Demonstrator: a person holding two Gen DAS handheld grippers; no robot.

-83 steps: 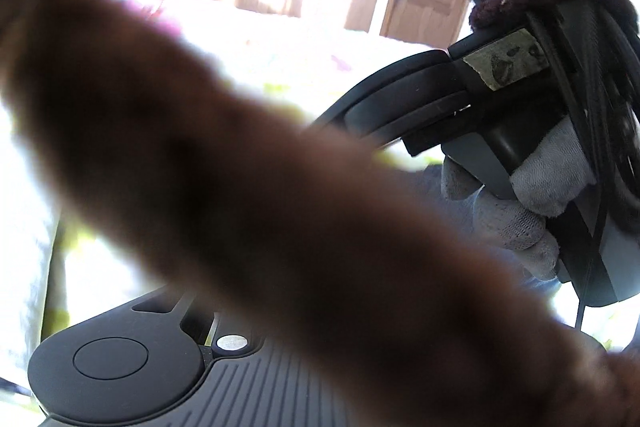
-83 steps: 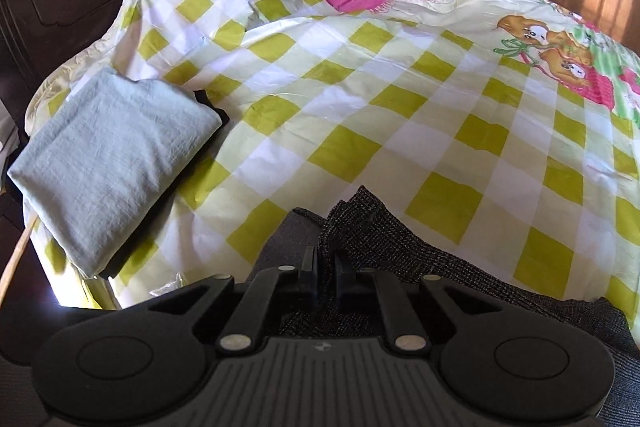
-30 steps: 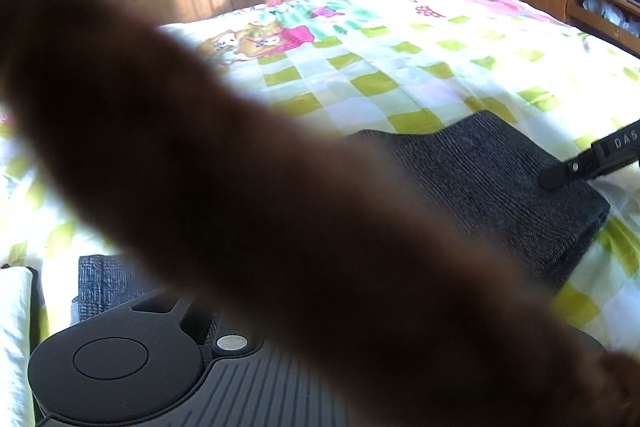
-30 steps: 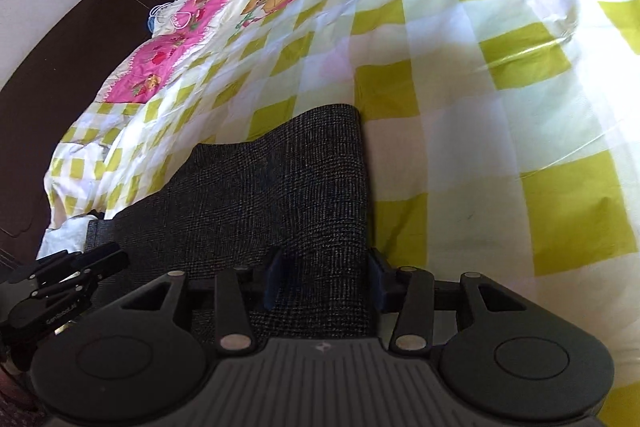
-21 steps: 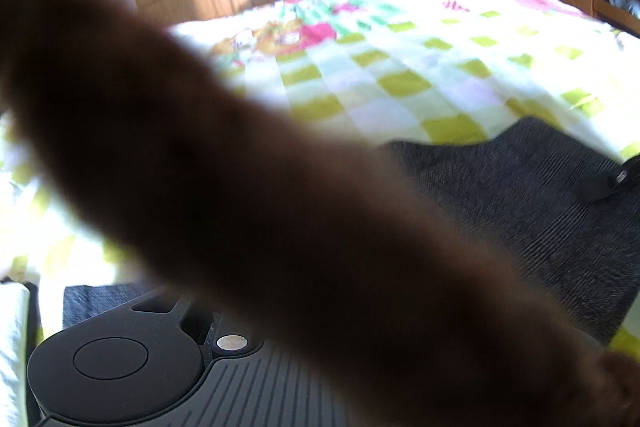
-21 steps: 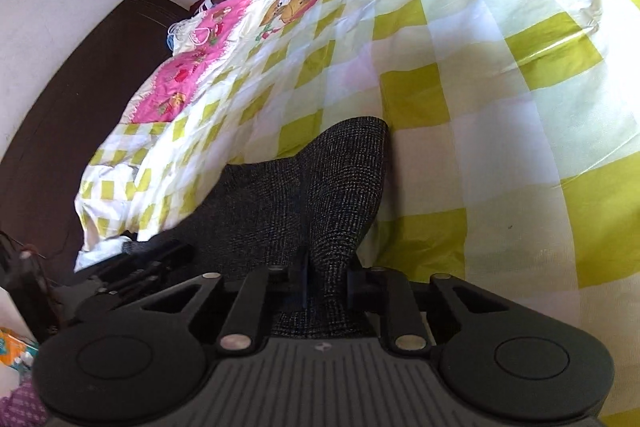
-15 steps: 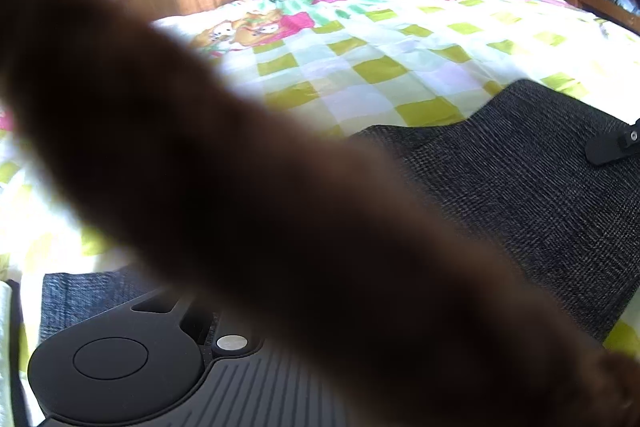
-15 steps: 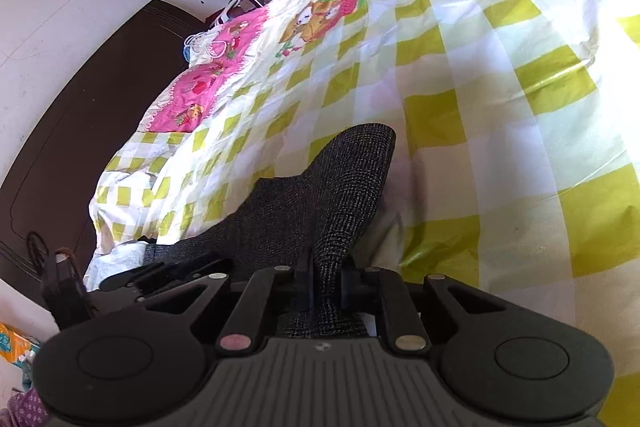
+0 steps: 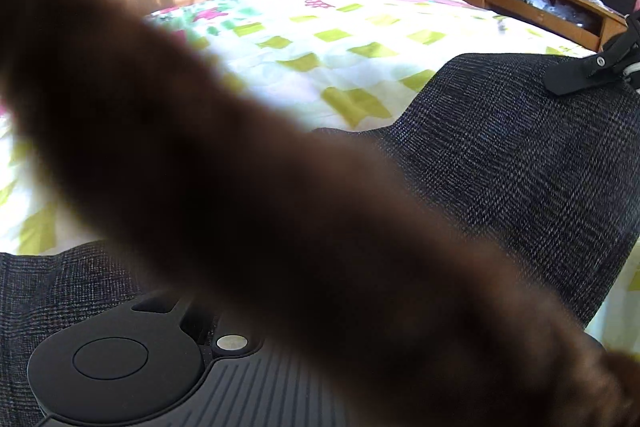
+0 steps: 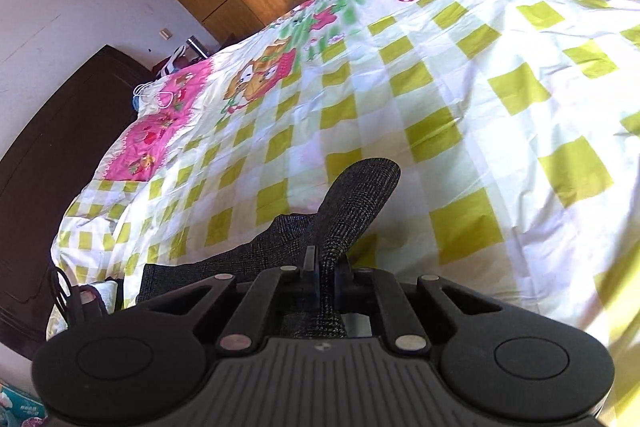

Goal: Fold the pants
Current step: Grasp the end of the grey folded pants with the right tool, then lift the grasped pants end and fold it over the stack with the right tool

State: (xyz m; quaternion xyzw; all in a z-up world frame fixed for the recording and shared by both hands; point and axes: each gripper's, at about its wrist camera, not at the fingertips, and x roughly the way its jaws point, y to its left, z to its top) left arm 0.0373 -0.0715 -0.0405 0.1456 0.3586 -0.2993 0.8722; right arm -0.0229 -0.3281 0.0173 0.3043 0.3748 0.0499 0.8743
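Pants (image 10: 352,211) lifted higher, right tool (image 10: 326,263) pinching

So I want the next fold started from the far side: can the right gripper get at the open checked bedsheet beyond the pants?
Probably yes. The right gripper is shut on a raised fold of the dark pants, and the checked bedsheet ahead looks bare, so nothing seems to block carrying the fold across.

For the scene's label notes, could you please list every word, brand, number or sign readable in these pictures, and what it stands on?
No text can be read.
Small emblem on the black ribbed right gripper body: too small.
Teal printed packet at bottom left: lettering blurred.
Pink writing on the yellow-checked cartoon bedsheet: blurred.
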